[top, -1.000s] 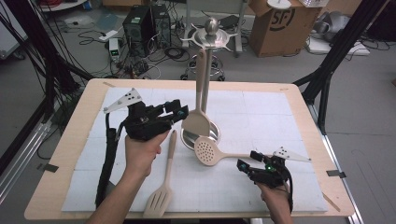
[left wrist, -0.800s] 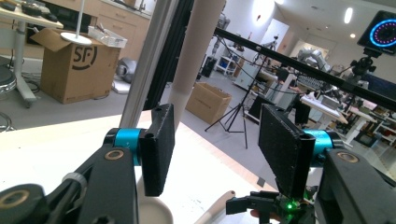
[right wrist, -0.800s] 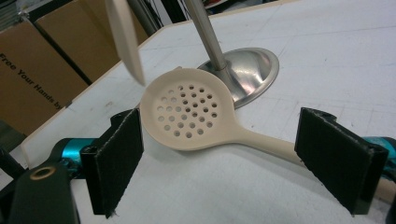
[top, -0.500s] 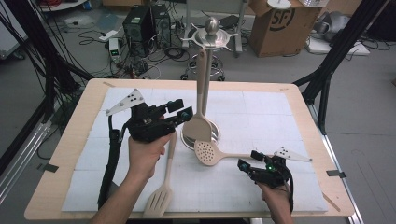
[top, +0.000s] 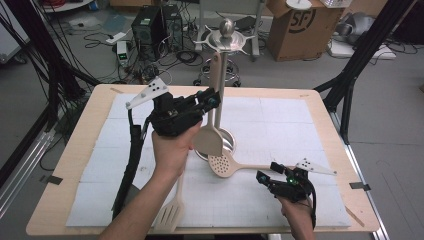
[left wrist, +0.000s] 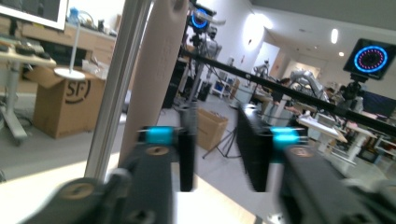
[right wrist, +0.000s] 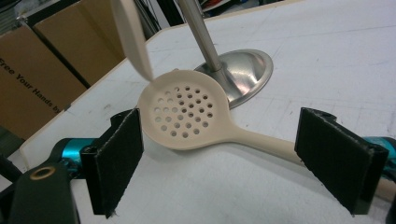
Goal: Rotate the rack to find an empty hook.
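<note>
Overhead, white mat (top: 280, 120) covers wooden table (top: 100, 107); cables (top: 100, 37) behind.

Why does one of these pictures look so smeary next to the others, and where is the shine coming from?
In the left gripper view, the black jaws and the pale spoon handle close to the lens are soft and smeared. The right gripper view is sharp: each hole in the cream perforated skimmer reads clearly, and the polished steel stand base glares. The high view is evenly lit, with soft shadows.
</note>
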A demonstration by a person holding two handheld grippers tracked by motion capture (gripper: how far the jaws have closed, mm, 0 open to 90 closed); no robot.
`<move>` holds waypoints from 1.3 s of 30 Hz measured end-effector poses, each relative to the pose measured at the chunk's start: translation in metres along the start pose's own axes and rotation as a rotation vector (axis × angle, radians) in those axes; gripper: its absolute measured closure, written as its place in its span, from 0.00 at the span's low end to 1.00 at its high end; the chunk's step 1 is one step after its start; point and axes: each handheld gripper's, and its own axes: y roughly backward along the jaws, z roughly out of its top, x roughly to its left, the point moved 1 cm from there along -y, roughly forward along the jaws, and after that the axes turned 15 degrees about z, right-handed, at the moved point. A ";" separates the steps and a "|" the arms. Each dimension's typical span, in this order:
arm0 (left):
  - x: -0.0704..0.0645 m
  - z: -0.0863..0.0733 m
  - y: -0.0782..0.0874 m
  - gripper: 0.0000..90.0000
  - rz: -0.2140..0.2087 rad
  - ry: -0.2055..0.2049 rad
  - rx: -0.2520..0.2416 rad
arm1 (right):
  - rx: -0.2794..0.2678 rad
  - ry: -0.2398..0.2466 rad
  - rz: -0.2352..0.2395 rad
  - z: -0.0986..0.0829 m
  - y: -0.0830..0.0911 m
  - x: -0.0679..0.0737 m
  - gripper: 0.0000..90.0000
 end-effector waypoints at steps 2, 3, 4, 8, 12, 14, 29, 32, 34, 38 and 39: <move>0.000 0.002 -0.002 0.91 0.006 0.011 -0.011 | 0.002 0.004 0.002 0.000 0.000 0.000 0.16; 0.000 0.002 -0.003 0.94 0.008 0.013 -0.011 | 0.000 0.003 0.003 0.000 -0.001 0.000 0.16; 0.000 0.002 -0.004 0.97 0.013 0.012 -0.014 | 0.002 0.004 0.004 0.000 -0.001 0.000 0.16; -0.003 0.005 -0.009 1.00 0.032 -0.011 -0.031 | 0.001 0.001 0.007 0.001 -0.001 0.000 0.16; -0.004 0.010 -0.016 1.00 0.050 0.007 -0.041 | -0.003 0.004 0.007 0.001 -0.002 -0.001 0.16; -0.005 0.014 -0.019 1.00 0.063 0.007 -0.054 | -0.004 0.002 0.007 0.001 -0.002 -0.001 0.16; -0.016 0.027 -0.035 1.00 0.128 -0.015 -0.124 | -0.003 -0.001 0.010 0.001 0.000 -0.002 0.16; -0.016 0.027 -0.035 1.00 0.140 -0.011 -0.130 | -0.003 -0.002 0.008 0.001 0.000 -0.002 0.16; -0.014 0.028 -0.035 1.00 0.142 -0.009 -0.129 | -0.003 -0.002 0.008 0.001 0.000 -0.002 0.16; -0.013 0.029 -0.033 1.00 0.157 -0.023 -0.132 | -0.004 -0.003 0.008 0.001 0.000 -0.002 0.16; -0.012 0.029 -0.032 1.00 0.161 -0.022 -0.134 | -0.004 0.001 0.007 0.001 0.000 -0.003 0.16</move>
